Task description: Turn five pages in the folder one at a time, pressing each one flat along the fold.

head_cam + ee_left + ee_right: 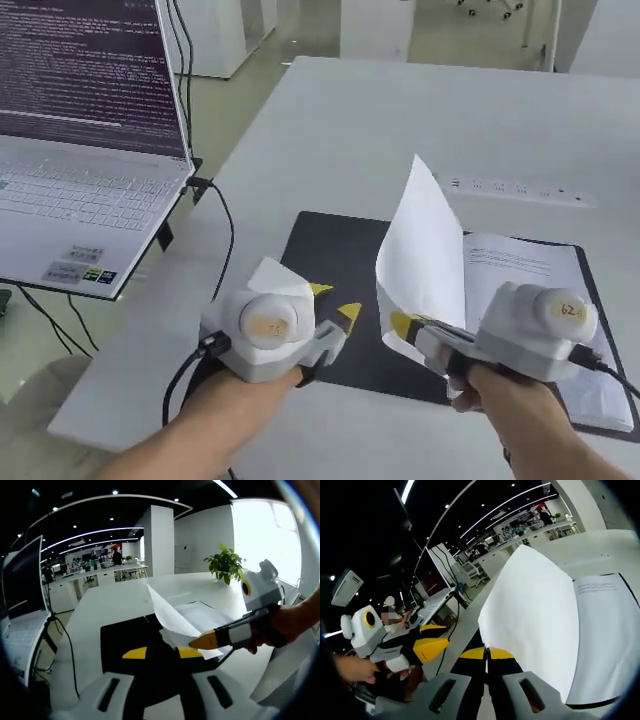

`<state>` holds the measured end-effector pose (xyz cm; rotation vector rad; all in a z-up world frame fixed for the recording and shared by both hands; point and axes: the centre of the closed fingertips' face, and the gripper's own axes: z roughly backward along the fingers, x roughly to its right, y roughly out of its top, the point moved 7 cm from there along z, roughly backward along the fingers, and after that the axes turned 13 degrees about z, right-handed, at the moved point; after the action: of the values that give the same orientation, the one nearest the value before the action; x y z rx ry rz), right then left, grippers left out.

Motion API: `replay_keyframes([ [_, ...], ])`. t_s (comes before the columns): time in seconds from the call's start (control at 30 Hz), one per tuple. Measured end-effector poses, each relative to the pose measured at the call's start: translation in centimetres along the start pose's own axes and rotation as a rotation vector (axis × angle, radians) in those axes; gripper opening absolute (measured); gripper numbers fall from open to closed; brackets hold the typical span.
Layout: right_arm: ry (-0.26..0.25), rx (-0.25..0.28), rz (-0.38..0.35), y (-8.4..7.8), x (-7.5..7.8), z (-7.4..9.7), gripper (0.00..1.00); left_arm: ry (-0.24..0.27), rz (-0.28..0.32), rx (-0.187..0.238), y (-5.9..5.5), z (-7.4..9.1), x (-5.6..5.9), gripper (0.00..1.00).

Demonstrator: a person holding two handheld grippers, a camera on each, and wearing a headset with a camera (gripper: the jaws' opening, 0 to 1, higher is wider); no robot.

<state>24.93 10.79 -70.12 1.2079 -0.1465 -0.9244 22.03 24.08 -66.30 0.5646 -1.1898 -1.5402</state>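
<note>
Currently the right tool is clamped on the lower edge of a raised page, which stands over the open folder on the desk. The left tool, jaws apart, hovers at its nine o'clock. Risk: a hard sideways pull may tear or crease the sheet.

The thin white paper page is looking smooth and matt, and it is bending softly. The black folder cover beneath it is showing a dull, matt finish, probably plastic. The white tabletop is appearing smooth and hard with a low sheen. The left gripper and right gripper are showing matt white moulded plastic shells with satin yellow tips. At the far left, the silver laptop is giving off a soft metallic sheen.
</note>
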Motion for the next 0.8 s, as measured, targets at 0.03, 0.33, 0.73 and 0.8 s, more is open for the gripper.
replay_keyframes([
  [0.03,0.002,-0.011,0.003,-0.2,-0.1,-0.5,0.00,0.003,0.002,-0.004,-0.2,0.1,-0.3,0.19],
  [0.33,0.016,-0.103,0.044,-2.5,-1.0,-4.0,0.00,0.034,0.034,-0.041,-2.0,0.8,-2.4,0.19],
  [0.73,0.037,-0.175,0.039,-4.4,-1.4,-6.2,0.00,0.062,0.061,-0.094,-4.1,1.0,-4.2,0.18],
  [0.8,0.042,-0.176,0.031,-4.6,-1.3,-6.3,0.02,0.060,0.060,-0.102,-4.4,0.9,-4.2,0.18],
])
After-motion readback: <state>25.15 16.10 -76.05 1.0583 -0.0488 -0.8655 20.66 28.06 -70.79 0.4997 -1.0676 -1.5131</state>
